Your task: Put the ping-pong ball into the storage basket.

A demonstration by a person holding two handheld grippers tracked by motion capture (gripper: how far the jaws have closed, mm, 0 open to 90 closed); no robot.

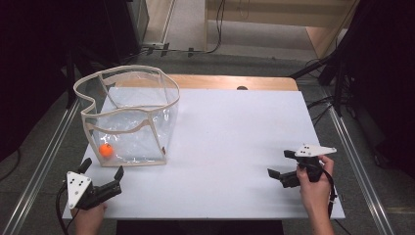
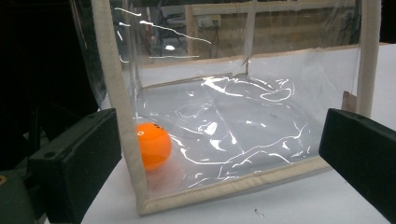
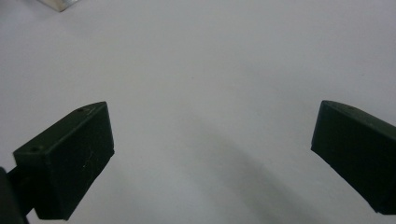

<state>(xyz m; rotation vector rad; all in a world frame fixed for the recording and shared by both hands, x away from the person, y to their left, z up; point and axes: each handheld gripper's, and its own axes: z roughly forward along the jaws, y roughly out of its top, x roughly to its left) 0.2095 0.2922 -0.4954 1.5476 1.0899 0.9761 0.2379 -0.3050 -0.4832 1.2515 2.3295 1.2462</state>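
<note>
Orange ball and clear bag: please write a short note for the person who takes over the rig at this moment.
Left gripper: open, holds nothing, just in front of the clear bag, apart from it.
Right gripper: open, holds nothing, over bare white table at the right.
Orange ball: inside the bag, on its floor in the near left corner.
Done: ball is in the bag, which stands open.
Left: probably grasping the bag; neither gripper touches it yet.

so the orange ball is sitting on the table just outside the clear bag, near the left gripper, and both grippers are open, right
Not quite: the orange ball lies inside the clear bag, in its near corner behind the beige edging, as the left gripper view shows. The rest holds: it is near the left gripper, and both that and the right gripper are open.
</note>
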